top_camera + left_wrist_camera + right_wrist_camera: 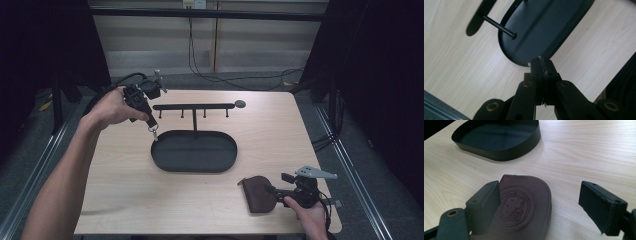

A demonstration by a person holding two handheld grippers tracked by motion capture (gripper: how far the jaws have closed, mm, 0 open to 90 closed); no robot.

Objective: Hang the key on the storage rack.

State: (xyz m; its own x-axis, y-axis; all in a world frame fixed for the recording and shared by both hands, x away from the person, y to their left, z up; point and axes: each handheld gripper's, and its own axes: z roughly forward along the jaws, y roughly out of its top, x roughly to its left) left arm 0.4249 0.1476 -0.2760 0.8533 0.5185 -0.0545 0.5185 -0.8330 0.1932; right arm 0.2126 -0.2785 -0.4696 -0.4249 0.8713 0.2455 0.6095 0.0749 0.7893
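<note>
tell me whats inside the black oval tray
The black oval tray holds only the thin post of the hook rack, rising from its floor. The bare floor shows in the right gripper view. The near rim hides a strip of floor just behind it.

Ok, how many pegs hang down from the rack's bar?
4, spaced along the bar: one near its left end, two either side of the post, one near the right end.

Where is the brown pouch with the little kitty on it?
The brown pouch lies near the table's front edge, right side, below the black tray, between the open right hand-held gripper's jaws.
</note>
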